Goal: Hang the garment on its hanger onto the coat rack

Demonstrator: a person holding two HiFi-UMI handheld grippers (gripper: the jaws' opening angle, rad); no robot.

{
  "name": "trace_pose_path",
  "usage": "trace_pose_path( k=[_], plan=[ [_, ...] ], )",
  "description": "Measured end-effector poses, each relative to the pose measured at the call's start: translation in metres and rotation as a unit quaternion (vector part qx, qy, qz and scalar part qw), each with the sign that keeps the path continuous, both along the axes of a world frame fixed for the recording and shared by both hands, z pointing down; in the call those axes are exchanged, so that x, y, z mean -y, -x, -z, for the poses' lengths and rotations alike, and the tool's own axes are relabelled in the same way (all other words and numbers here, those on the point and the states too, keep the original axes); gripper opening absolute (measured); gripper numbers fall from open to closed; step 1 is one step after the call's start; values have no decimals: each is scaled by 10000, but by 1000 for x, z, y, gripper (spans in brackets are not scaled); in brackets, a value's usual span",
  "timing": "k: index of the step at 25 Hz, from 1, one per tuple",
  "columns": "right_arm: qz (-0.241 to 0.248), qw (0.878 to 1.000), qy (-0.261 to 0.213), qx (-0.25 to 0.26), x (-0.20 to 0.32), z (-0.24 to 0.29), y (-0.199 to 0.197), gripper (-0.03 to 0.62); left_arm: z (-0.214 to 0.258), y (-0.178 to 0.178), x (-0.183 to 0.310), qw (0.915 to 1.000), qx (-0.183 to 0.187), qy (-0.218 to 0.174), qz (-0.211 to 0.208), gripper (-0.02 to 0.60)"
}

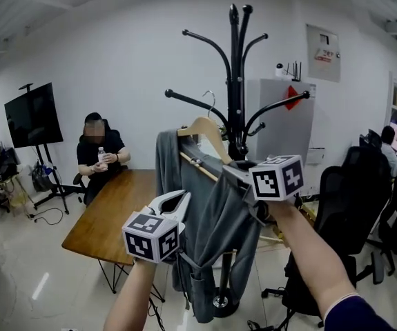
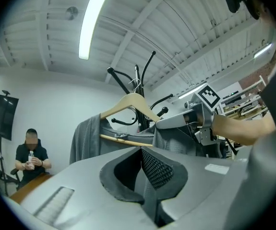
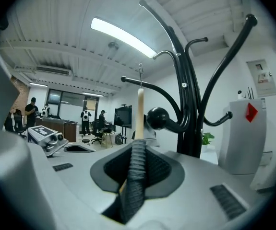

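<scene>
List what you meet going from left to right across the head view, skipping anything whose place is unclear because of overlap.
television → seated person → left gripper → coat rack pole → black office chair

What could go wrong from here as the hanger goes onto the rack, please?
1. The hook sits right at a rack arm, but I cannot tell that it is seated; letting go now might drop everything.
2. The garment hangs bunched on the hanger, pinched by the left hand-held gripper; a tug could drag it off.
</scene>
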State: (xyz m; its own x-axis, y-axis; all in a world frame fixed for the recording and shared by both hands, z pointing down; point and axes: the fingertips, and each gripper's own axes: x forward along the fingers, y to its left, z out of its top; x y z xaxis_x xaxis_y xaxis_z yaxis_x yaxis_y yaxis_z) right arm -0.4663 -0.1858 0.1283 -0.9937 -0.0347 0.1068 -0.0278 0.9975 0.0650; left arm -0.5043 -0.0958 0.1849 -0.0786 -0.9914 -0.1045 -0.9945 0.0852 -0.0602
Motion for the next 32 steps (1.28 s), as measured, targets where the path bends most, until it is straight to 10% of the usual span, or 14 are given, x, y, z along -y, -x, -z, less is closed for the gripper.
trace_pose_path(
  k=[32],
  plan=[
    [-1300, 9871, 820, -443, 60, -98, -17, 78, -64, 4, 43, 9915, -401, 466, -1142, -14]
  ],
)
